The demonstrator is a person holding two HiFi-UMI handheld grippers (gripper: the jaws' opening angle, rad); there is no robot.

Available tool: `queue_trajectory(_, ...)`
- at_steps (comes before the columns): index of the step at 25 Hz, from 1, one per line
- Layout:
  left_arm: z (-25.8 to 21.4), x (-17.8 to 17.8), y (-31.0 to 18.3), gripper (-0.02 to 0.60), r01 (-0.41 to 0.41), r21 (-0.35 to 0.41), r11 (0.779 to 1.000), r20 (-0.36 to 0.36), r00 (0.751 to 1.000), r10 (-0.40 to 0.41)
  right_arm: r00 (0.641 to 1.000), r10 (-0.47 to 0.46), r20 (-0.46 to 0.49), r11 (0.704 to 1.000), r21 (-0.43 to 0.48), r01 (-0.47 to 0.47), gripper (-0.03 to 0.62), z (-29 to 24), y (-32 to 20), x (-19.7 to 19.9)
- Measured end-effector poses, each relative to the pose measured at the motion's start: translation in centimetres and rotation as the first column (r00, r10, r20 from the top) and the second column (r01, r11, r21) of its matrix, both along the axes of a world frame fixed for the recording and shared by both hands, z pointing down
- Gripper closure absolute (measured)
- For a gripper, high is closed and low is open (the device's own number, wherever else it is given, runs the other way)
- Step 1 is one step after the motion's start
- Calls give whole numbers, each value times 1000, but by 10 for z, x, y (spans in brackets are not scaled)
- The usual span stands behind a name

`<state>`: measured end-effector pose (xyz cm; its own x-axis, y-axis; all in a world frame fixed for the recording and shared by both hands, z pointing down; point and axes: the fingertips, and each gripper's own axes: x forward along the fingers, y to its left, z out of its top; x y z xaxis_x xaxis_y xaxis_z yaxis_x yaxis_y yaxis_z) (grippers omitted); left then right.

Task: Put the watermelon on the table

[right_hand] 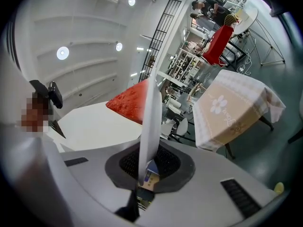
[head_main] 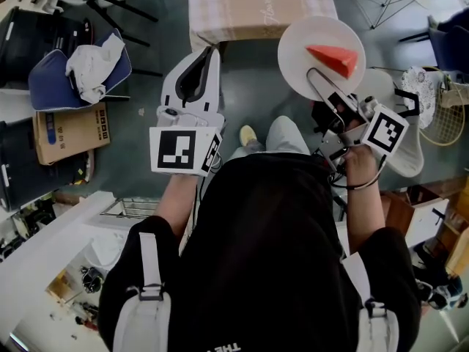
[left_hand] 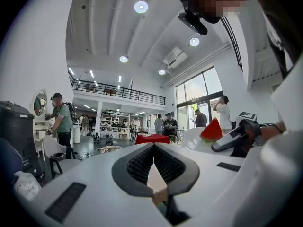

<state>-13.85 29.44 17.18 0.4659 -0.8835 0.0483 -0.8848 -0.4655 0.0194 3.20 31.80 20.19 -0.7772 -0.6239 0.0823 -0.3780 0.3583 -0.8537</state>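
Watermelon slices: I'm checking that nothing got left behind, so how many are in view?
1. The watermelon slice lies on the white plate at the head view's upper right. None shows elsewhere, though clutter could hide one.

Black short-sleeved top [head_main: 271, 233], scrap of white lettering [head_main: 227, 347] at back hem; two pale grey shoulder straps [head_main: 150, 270] with buckles; thin black band [head_main: 364, 185] on right wrist; light grey trousers [head_main: 287, 134]; pale yellow shoe [head_main: 248, 134]
Left gripper [head_main: 210, 50]: white moulded shell, dark ribbed pads [left_hand: 139, 162], black-and-white left marker cube [head_main: 182, 151]
Right gripper [head_main: 314, 75]: matching white shell, right marker cube [head_main: 386, 130], black frame and cabling by handle
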Motion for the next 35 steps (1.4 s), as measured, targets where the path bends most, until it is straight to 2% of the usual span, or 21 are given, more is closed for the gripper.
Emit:
queue_trajectory(19,1,12,0,569,-19,1,1000,16,1000,19,1000,-14,-3,1000,8,14,568,0,-3,9)
queue_trajectory(35,10,41,-58,569,-29,-20,999,43,999,30,999,-27,19,1000,-1,27,568,12,-55,38)
